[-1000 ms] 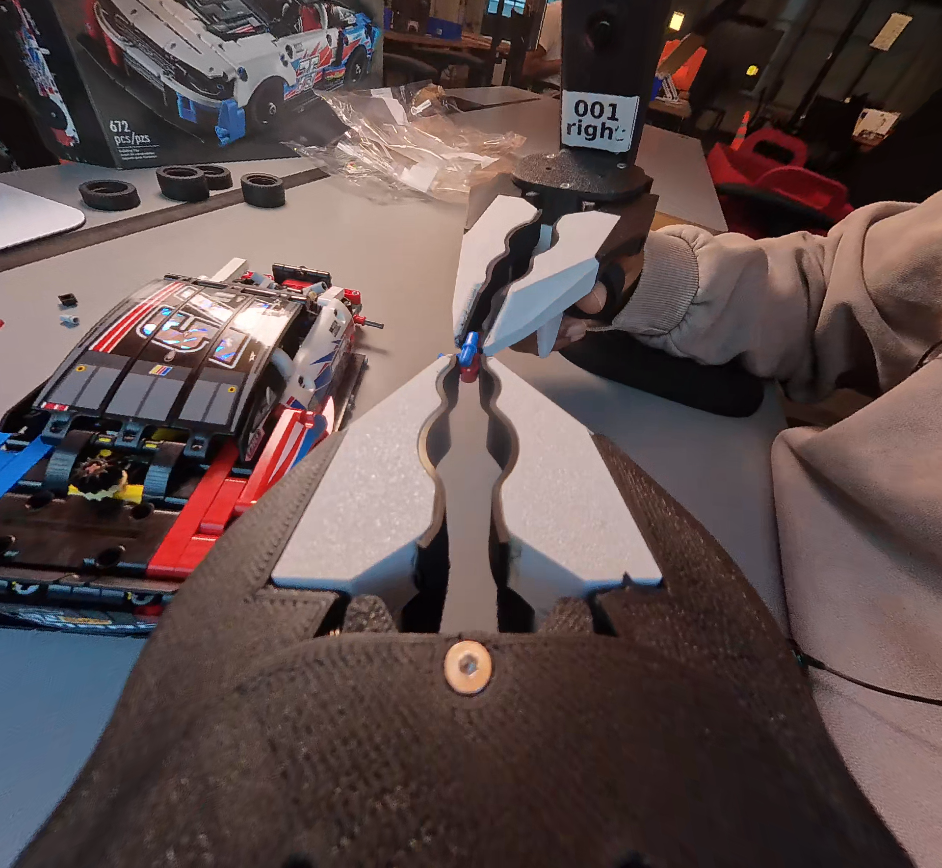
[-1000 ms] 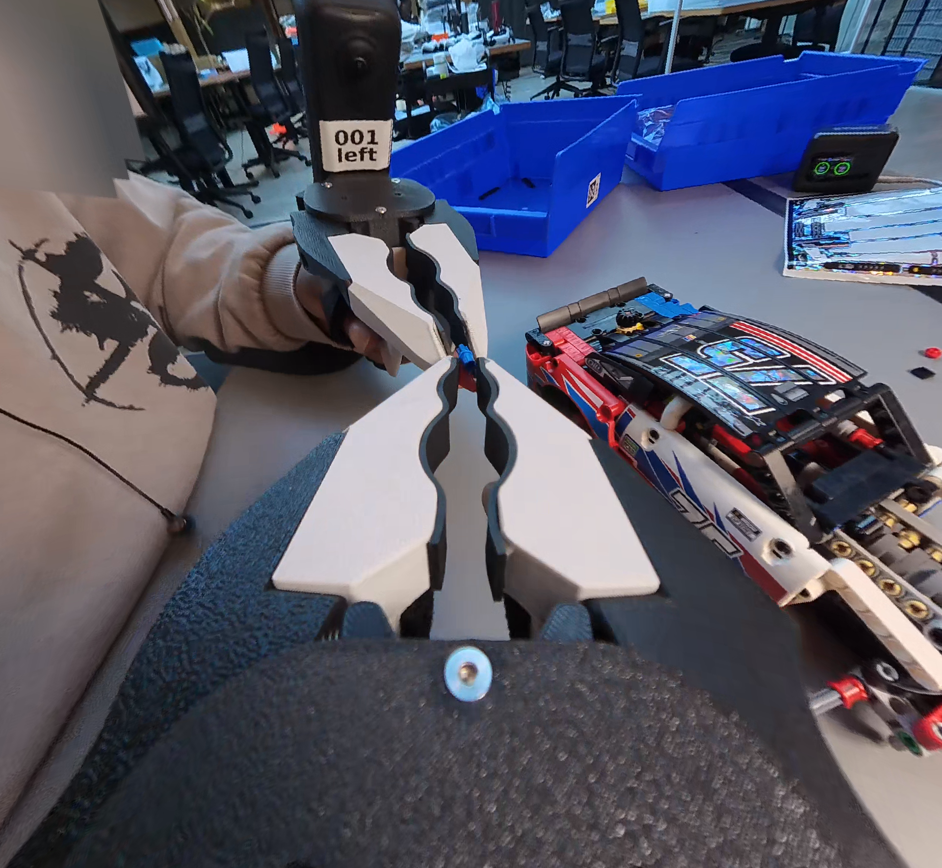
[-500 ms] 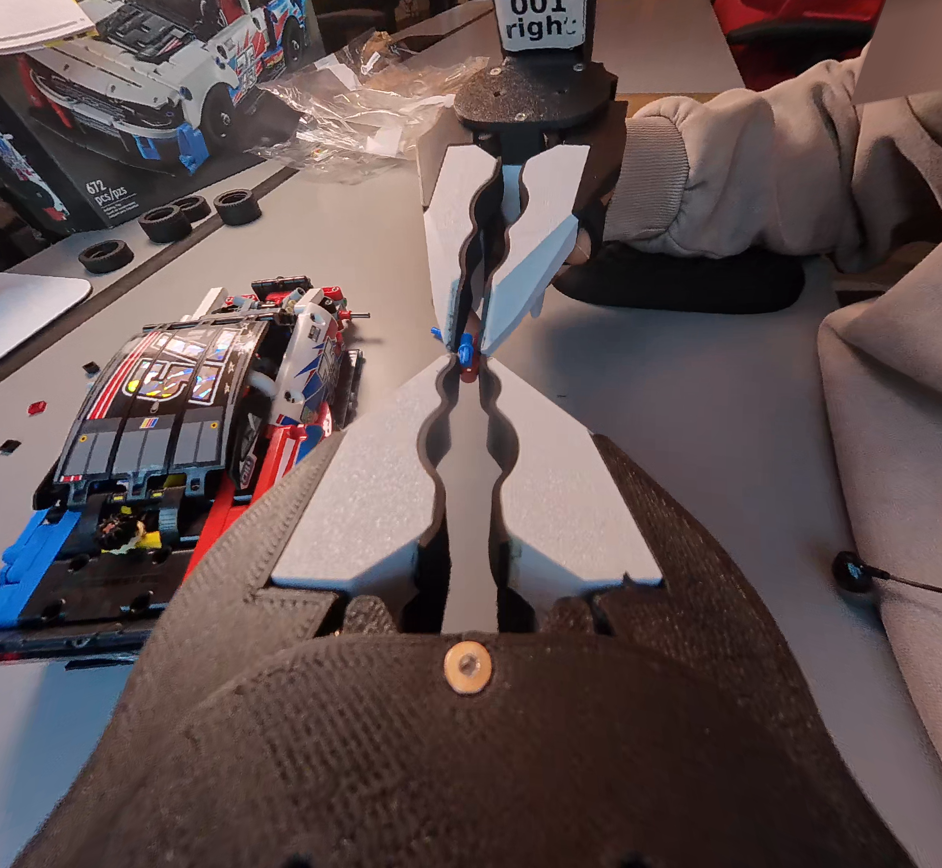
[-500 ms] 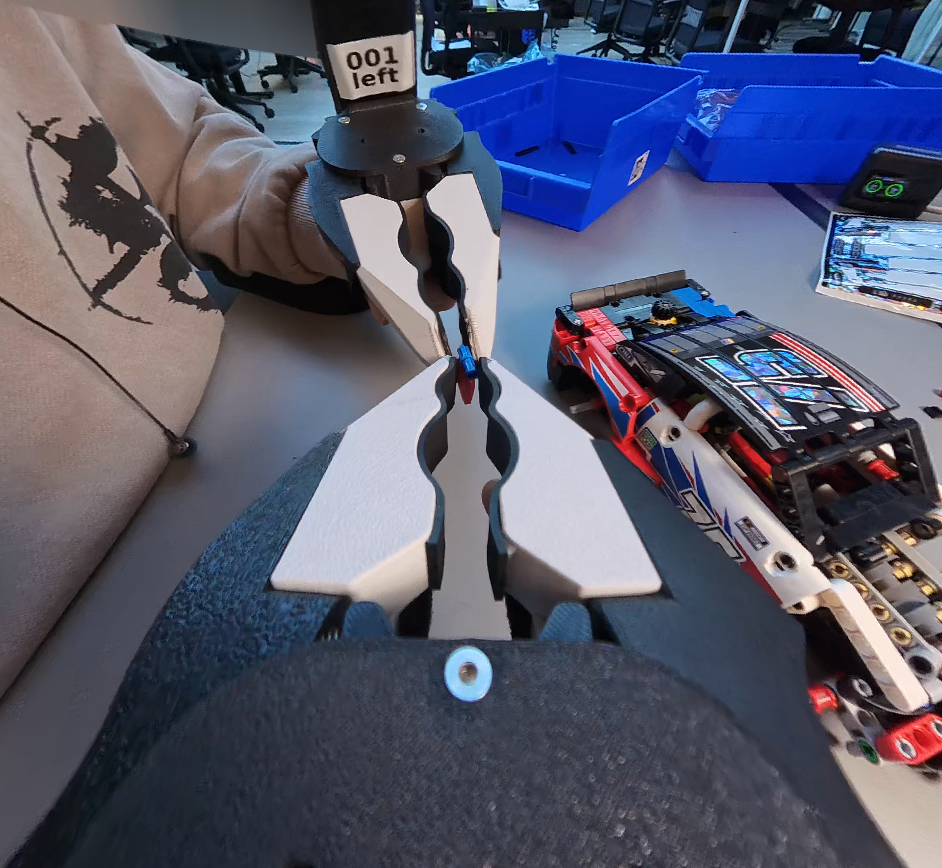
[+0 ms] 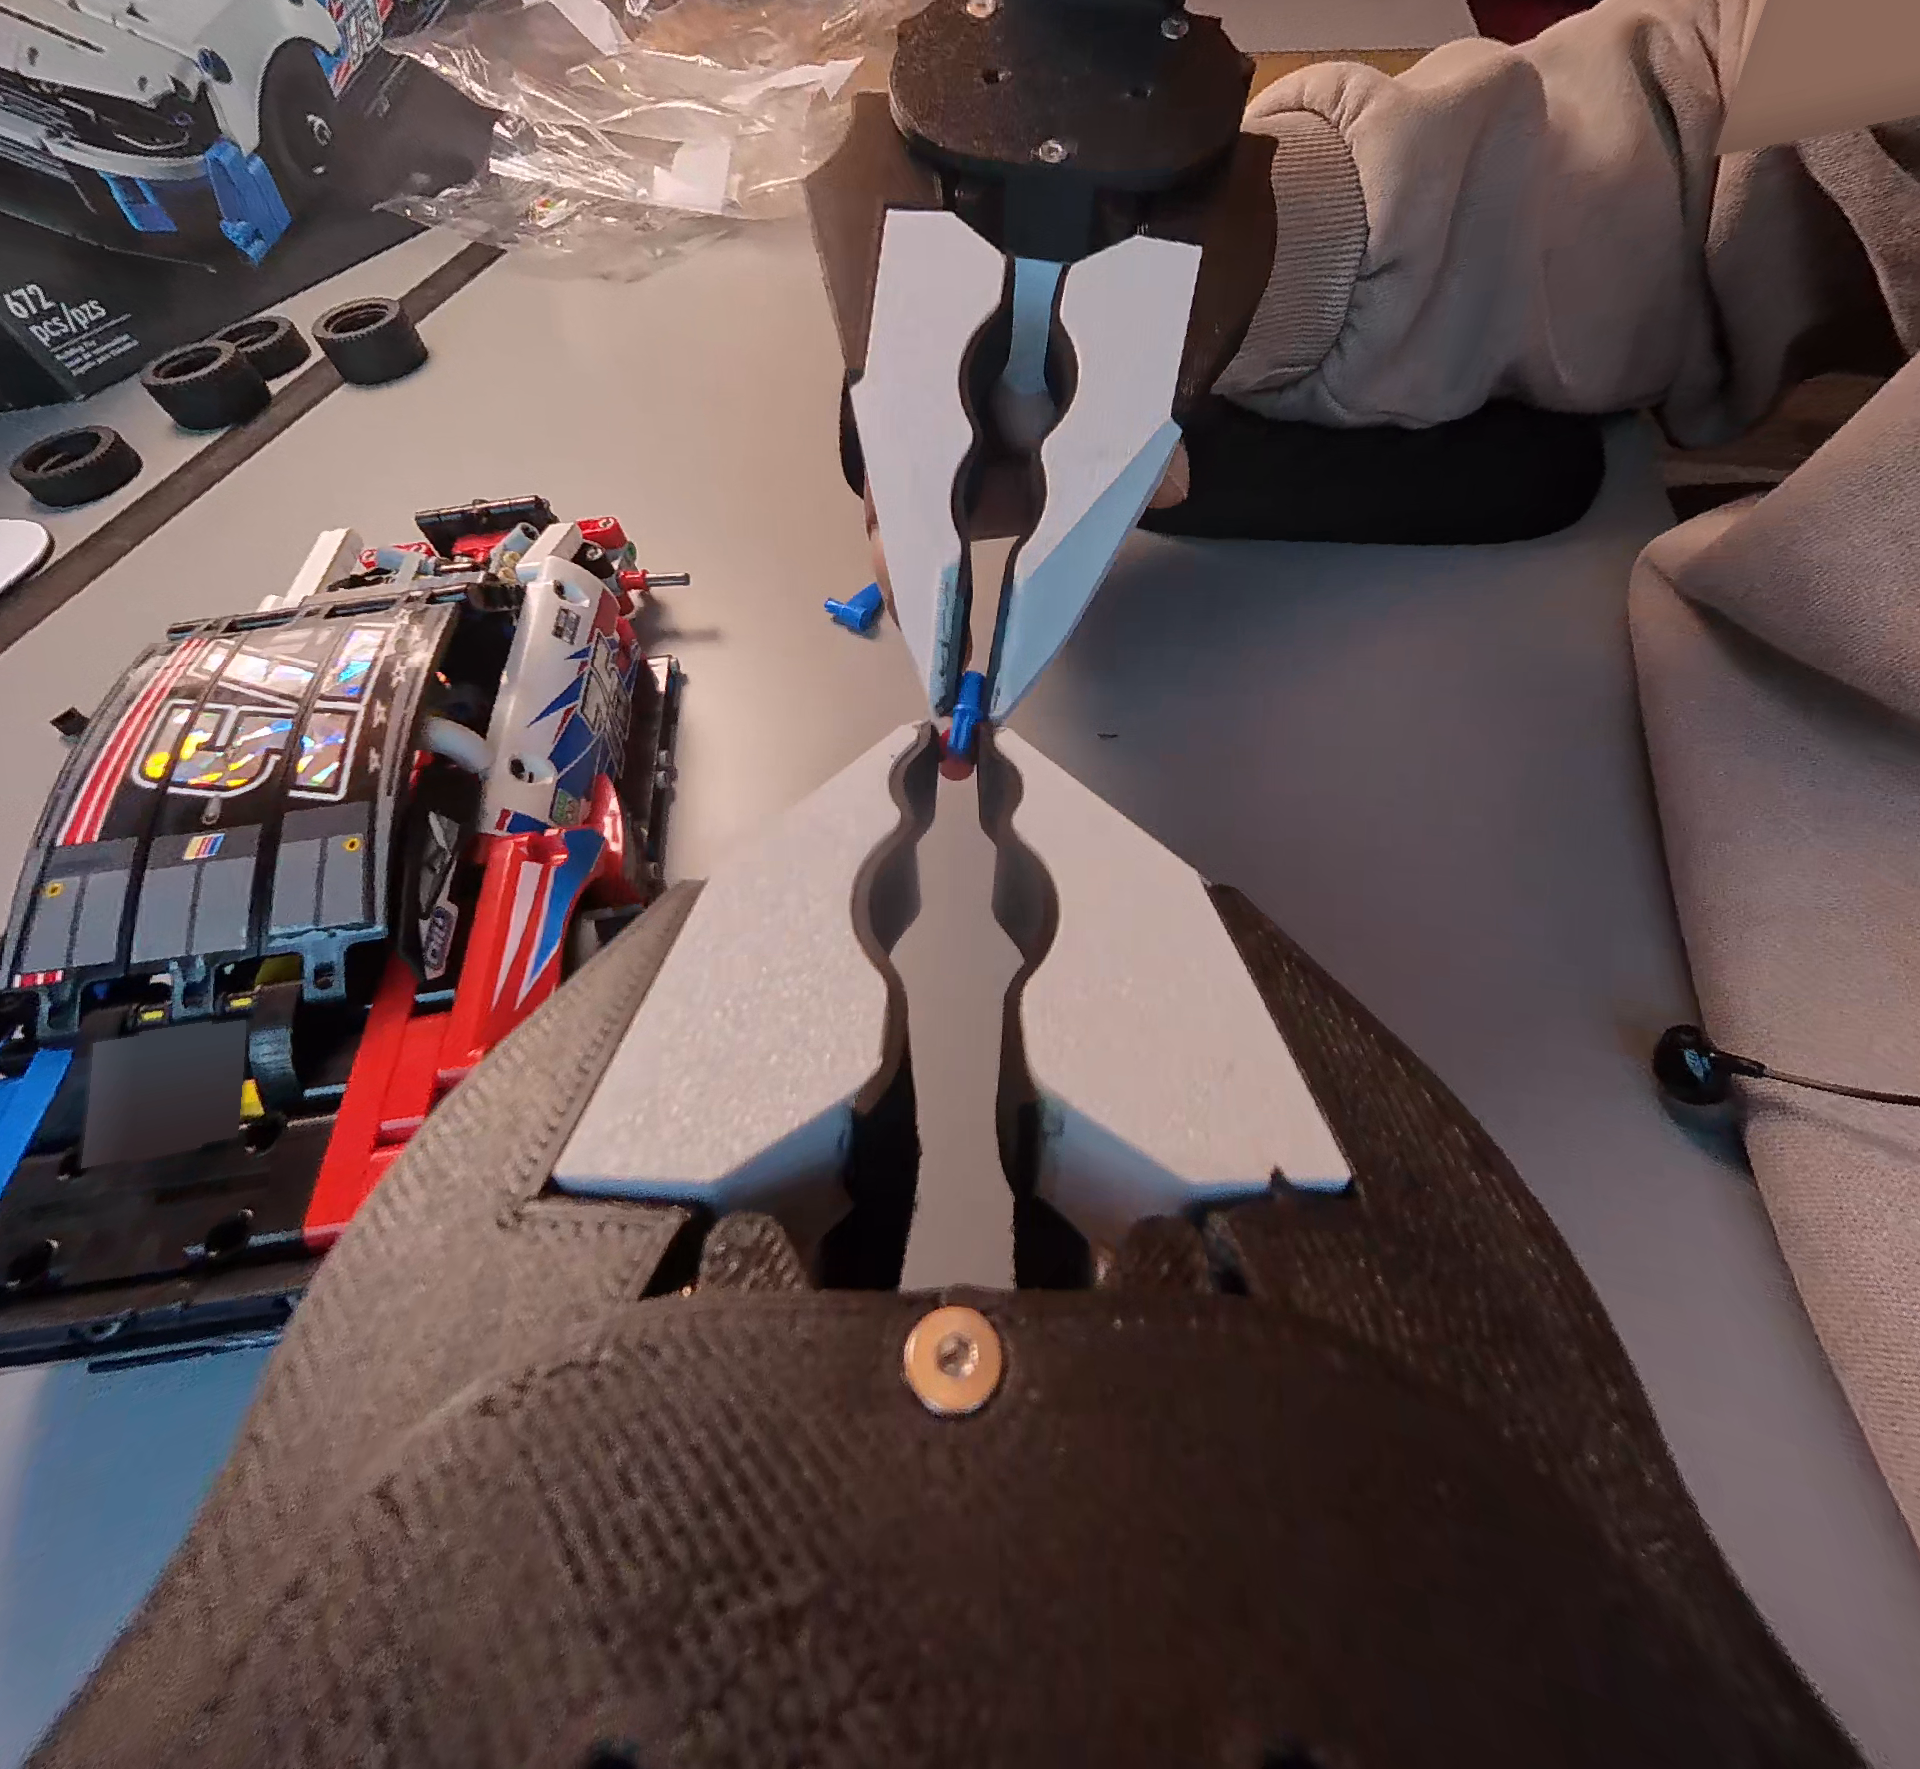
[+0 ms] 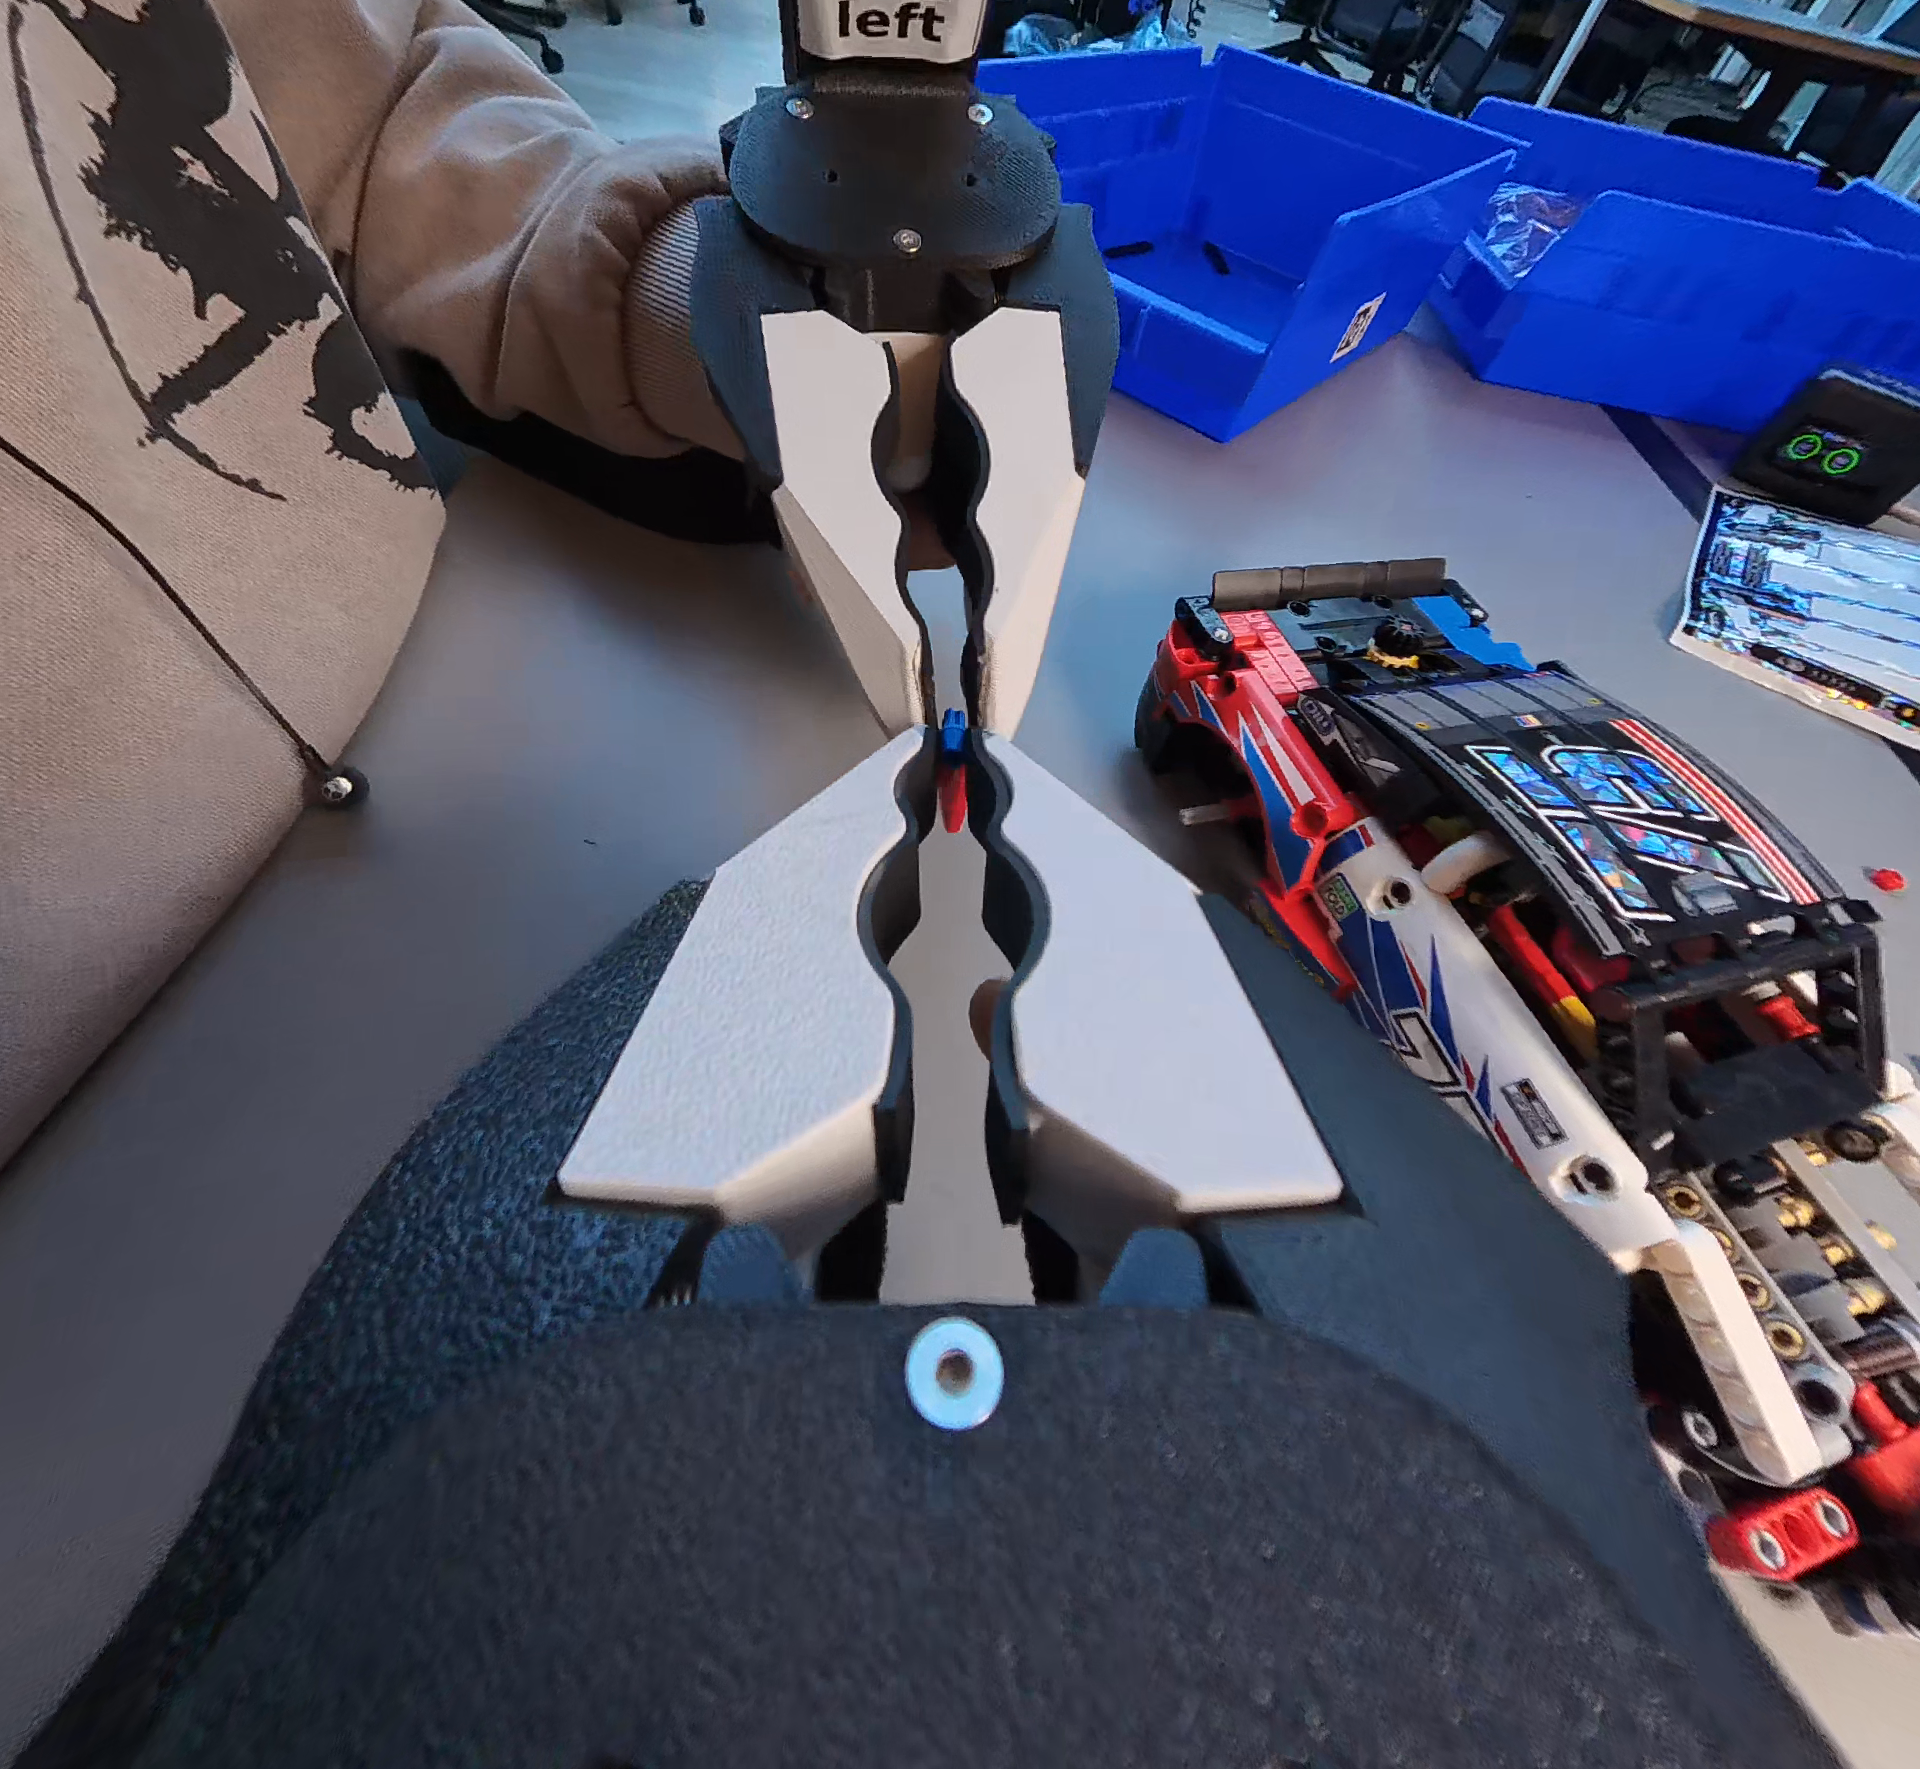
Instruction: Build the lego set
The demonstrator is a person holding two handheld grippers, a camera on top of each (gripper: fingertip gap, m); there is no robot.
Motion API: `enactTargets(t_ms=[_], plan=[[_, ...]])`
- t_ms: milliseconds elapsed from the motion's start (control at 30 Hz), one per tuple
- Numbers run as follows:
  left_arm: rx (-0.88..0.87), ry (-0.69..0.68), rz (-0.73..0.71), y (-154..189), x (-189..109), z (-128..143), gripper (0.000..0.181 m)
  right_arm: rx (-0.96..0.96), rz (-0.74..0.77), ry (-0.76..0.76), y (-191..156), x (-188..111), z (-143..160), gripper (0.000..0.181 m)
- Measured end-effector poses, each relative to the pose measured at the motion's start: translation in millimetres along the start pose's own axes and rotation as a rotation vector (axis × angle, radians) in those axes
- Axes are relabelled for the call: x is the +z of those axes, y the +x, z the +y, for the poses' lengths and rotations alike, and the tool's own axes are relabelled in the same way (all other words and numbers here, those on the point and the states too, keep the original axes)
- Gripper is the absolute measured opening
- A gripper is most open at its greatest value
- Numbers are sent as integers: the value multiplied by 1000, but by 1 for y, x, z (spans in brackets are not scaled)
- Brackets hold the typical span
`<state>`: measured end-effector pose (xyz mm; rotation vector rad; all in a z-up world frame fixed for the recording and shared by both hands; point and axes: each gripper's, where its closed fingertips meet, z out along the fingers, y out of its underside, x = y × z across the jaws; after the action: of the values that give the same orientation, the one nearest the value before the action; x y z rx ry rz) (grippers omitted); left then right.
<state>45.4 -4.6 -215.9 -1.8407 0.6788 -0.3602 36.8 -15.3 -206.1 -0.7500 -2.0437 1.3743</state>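
Tabletop (image 5: 1299,784), grey: carries everything I log here. Lego car (image 5: 312,836), part-built, lies to the left of my left tongs, clear of the work, its rear chassis open and unfinished, so I judge the build well along but not done. Set box (image 5: 187,57) stands at the far left edge, clear plastic bags (image 5: 644,98) beside it, three loose black tyres (image 5: 281,353) in front, presumably awaiting fitting. Two blue bins (image 6: 1299,233) sit beyond the car in the right wrist view, with a sticker sheet (image 6: 1808,618) near them. Left tongs (image 5: 951,748) and right tongs (image 6: 951,753) meet tip to tip above the tabletop, facing each other so that two small parts can be pressed together along one line. Left tongs clamped on a red piece (image 5: 954,763); right tongs clamped on a blue pin (image 5: 968,693); the pieces touch, but whether fully seated I cannot tell. A spare blue pin (image 5: 854,610) lies on the tabletop behind the right tongs.
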Motion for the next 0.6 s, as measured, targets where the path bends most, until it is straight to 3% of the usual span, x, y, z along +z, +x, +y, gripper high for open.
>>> enactTargets(t_ms=[600], plan=[[93,-84,-2,6,3,10,5,-33,-16,-55,-6,4,10,5]])
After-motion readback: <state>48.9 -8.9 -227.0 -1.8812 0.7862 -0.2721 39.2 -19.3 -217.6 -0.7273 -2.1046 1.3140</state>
